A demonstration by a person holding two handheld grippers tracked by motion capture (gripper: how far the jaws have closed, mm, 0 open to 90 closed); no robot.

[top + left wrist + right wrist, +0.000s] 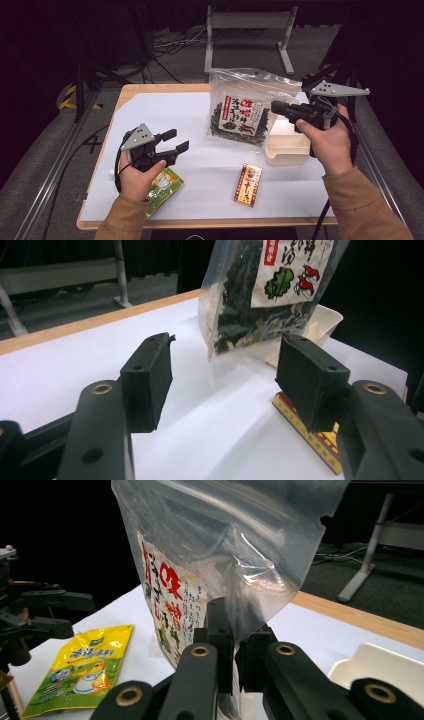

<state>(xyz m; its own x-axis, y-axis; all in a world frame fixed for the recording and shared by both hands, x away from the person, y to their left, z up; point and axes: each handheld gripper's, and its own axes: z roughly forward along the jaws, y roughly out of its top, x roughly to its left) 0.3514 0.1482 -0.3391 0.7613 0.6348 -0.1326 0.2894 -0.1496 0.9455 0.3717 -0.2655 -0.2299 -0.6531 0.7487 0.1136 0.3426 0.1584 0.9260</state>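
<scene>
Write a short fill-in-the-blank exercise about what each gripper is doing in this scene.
1. The right gripper is shut on the clear ____.
2. The left gripper has its jaws ____, holding nothing.
3. The yellow packet lies beside the person's ____ hand.
4. The white tray sits under the ____ gripper.

Missing words: bag; open; left; right

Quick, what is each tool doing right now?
Left tool: open, holding nothing.
Right tool: closed on the edge of the clear seaweed bag, holding it up.

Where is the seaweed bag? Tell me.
In the high view the seaweed bag hangs right of centre, pinched shut by the right gripper, above the table beside the white tray.
</scene>
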